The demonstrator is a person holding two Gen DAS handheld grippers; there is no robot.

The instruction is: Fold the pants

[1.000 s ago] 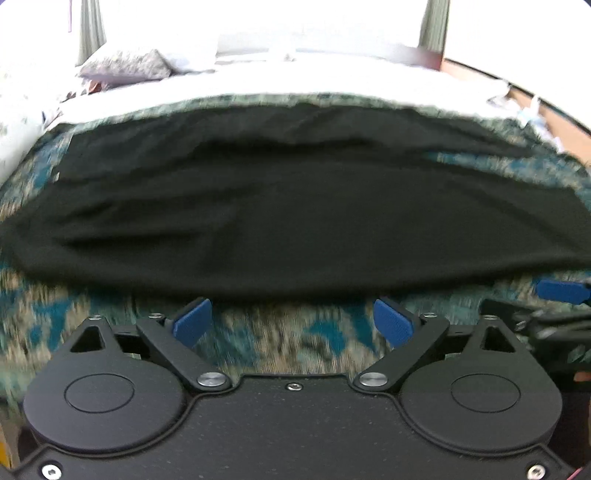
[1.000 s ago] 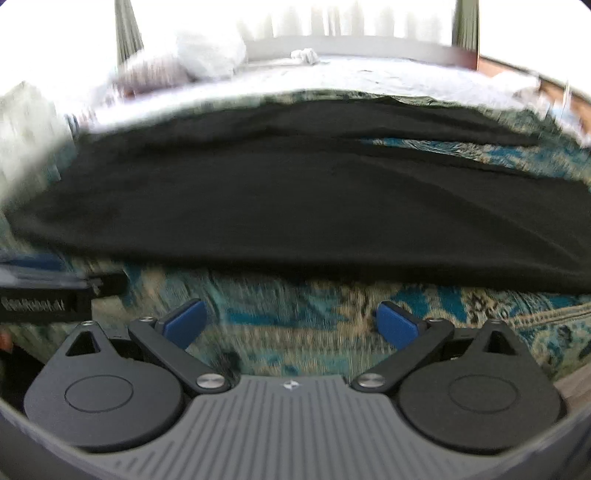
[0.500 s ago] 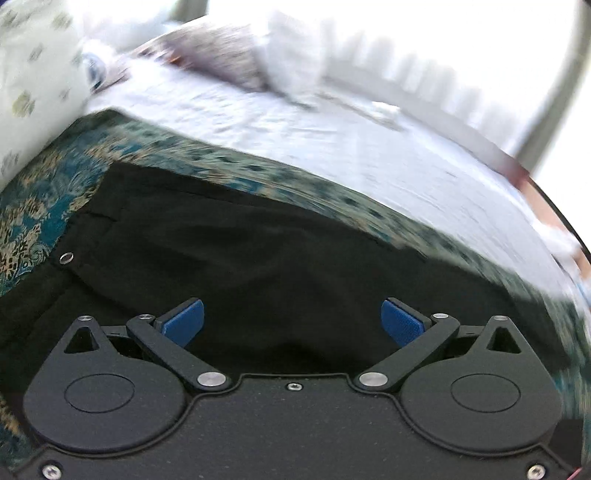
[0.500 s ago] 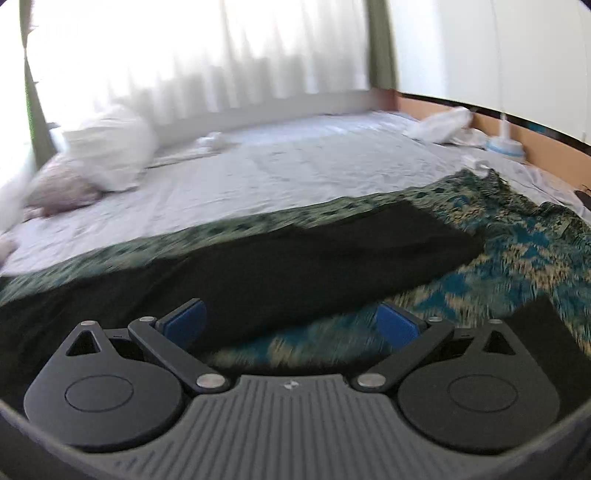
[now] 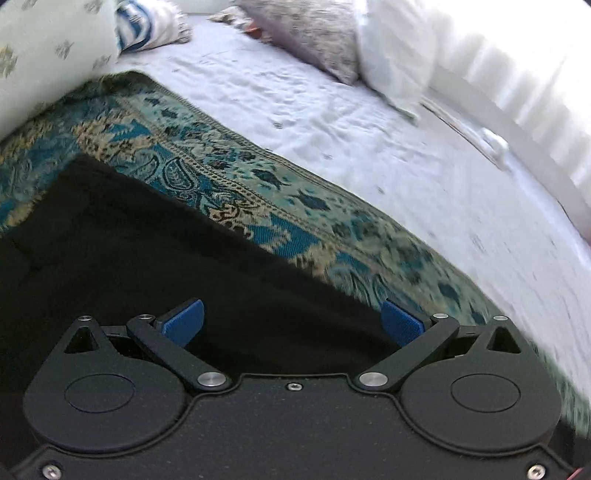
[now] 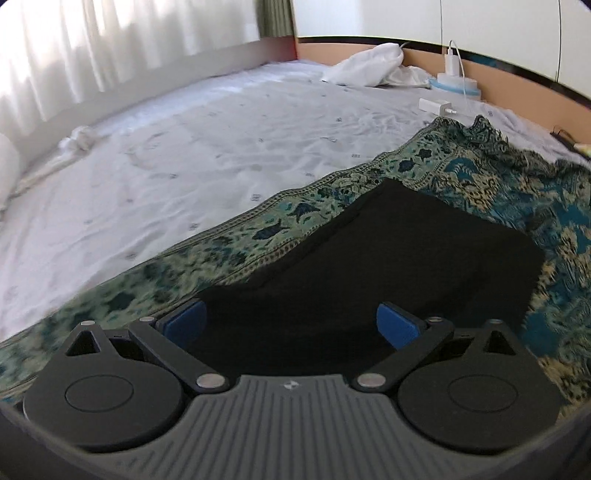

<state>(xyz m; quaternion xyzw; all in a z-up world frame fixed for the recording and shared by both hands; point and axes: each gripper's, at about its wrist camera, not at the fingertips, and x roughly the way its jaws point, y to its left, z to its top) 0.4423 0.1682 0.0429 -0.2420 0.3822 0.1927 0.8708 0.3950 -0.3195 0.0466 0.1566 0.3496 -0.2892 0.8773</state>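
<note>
The black pants point(image 5: 155, 266) are lying flat on a teal patterned blanket point(image 5: 236, 192) that is covering the near part of a bed with a white sheet point(image 5: 369, 147).

The left gripper point(image 5: 291, 321) is hovering over the pants with its blue fingers point(image 5: 184, 323) standing wide apart and nothing between them. The pants' far edge is running diagonally just beyond its right finger. Pillows point(image 5: 332, 33) are sitting at the far left of the bed.

The right gripper point(image 6: 291, 323) is also spread wide and gripping nothing, hanging above the pants point(image 6: 388, 258), whose end is reaching toward the far right on the blanket point(image 6: 498, 184). A white charger point(image 6: 436, 105) is lying on the sheet point(image 6: 184, 147) far right.
</note>
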